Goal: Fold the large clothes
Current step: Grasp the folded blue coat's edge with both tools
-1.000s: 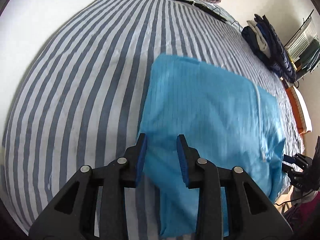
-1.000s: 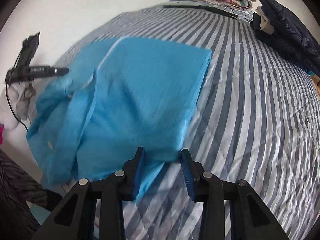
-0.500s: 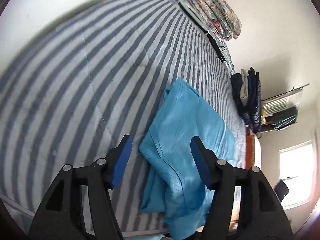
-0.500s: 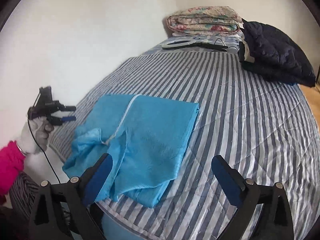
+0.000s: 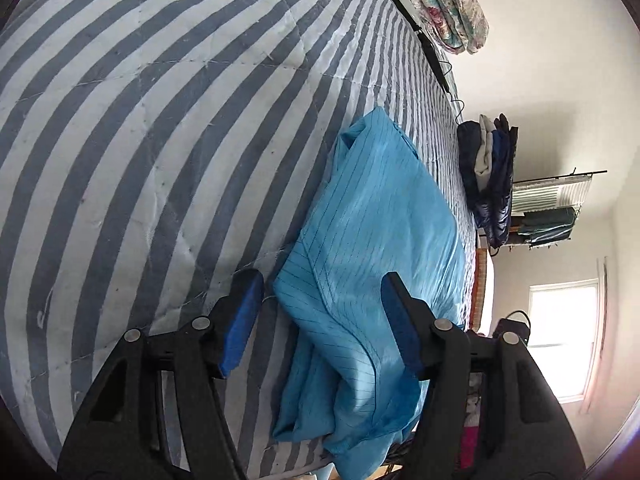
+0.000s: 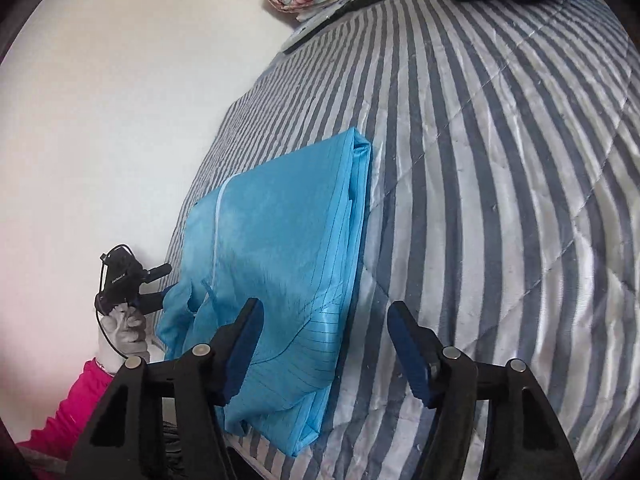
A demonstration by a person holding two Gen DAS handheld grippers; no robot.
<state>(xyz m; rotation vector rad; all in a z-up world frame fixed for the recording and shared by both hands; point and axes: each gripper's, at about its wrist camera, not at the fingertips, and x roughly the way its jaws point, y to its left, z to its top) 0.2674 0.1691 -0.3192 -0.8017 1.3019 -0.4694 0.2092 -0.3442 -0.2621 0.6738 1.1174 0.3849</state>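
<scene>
On the striped bed [image 5: 168, 128], near its front edge, lies the blue garment [image 5: 372, 240], part-folded into a rough rectangle with its long axis running away from both cameras toward the head of the bed. Its near end is loose and bunched, spilling over the bed edge. Left gripper [image 5: 320, 320]: jaws wide apart, nothing held; the garment's near left corner sits between and beyond the fingers, contact not evident. Right gripper [image 6: 324, 340]: jaws equally wide, empty; the garment's [image 6: 280, 240] folded right edge runs between its fingers, the bulk lying to the left of centre. Seen from the right wrist, the left gripper [image 6: 132, 280] hovers just beside the bunched left corner. Judgement: each gripper stands near its own near corner; neither is clearly closer. The next grasp likely takes these near corners for a fold along the long axis.
</scene>
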